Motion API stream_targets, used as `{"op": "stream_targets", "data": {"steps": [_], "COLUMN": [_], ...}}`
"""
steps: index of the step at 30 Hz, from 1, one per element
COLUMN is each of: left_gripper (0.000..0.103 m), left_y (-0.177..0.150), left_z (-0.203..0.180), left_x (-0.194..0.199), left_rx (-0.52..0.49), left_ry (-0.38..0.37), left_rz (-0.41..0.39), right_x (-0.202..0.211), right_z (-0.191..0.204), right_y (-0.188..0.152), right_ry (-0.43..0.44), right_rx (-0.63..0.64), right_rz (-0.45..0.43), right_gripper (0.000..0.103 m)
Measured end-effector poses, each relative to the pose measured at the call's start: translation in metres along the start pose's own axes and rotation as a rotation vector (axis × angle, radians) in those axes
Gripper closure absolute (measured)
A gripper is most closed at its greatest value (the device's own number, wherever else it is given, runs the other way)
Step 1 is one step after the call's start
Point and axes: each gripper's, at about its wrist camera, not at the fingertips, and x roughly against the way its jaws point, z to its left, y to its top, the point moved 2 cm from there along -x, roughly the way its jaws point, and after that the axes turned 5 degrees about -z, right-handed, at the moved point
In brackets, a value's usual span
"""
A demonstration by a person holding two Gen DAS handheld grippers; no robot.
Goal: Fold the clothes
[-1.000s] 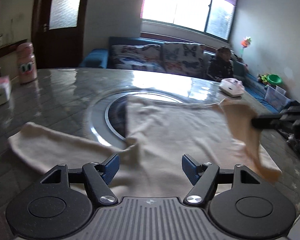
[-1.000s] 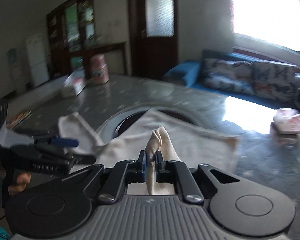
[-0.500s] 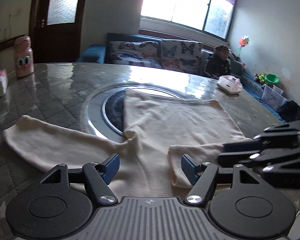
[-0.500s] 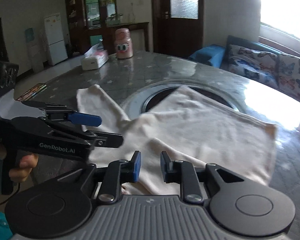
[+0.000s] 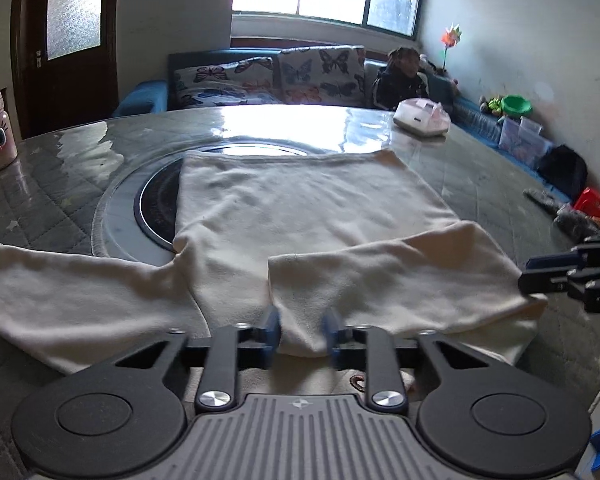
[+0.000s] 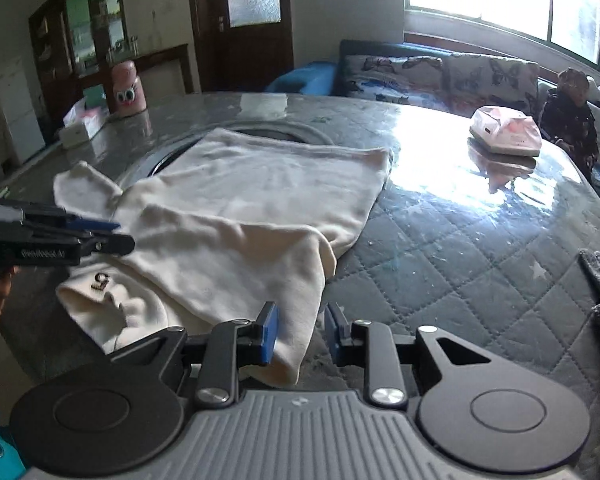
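Presently, the cream garment (image 5: 300,208) lay spread on the quilted table (image 6: 460,240), its body partly over the round inset at the table's centre (image 5: 132,204). One sleeve (image 5: 380,276) lay folded inward across the lower body, which suggested that the first fold step was complete on that side. The opposite sleeve (image 5: 72,292) extended flat to the left and remained unfolded.

The left gripper (image 5: 300,330) was positioned at the near edge of the garment with its jaws spread apart; cloth lay between the blue pads (image 5: 270,330) but was not pinched. The pads appeared blurred. This placement was probably chosen to set up a grasp on the near edge or hem.

The right gripper (image 6: 300,330) sat at the near right corner of the garment, jaws likewise apart, with a hanging fold of cloth against its left pad and nothing clamped. The open stance was consistent with a release of the folded sleeve.

A pink bottle (image 6: 128,88) and a tissue box (image 6: 80,126) stood well apart from the work area.
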Motion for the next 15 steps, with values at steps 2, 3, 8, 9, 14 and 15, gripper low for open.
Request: {"op": "stream_targets", "data": {"steps": [2,3,8,9,14,15], "left_gripper": [0.096,0.099,0.1,0.1,0.101,0.101], "left_y": [0.0,0.001,0.016,0.021,0.054,0.062], "left_z": [-0.001,-0.001,-0.002,-0.003,-0.014,-0.019], "left_x": [-0.001,0.0,0.012,0.014,0.027,0.03], "left_rx": [-0.012,-0.012,-0.02,-0.022,-0.068,-0.081], "left_ry": [0.02,0.025,0.043,0.045,0.034,0.026], "left_rz": [-0.002,-0.003,-0.05,-0.061,-0.132,-0.149], "right_x": [-0.002,-0.004,-0.005,-0.004,0.006,0.009], "right_z": [-0.001,-0.001,-0.004,-0.005,0.001,0.005], "right_y": [0.001,0.002,0.006,0.006,0.002,0.001], "right_ry": [0.011,0.016,0.026,0.023,0.039,0.051], "right_rx": [-0.009,-0.016,-0.035,-0.038,0.008,0.029], "right_rz": [-0.01,-0.016,-0.054,-0.06,-0.084,-0.09], "right_gripper": [0.078,0.078,0.077,0.074,0.054,0.044]}}
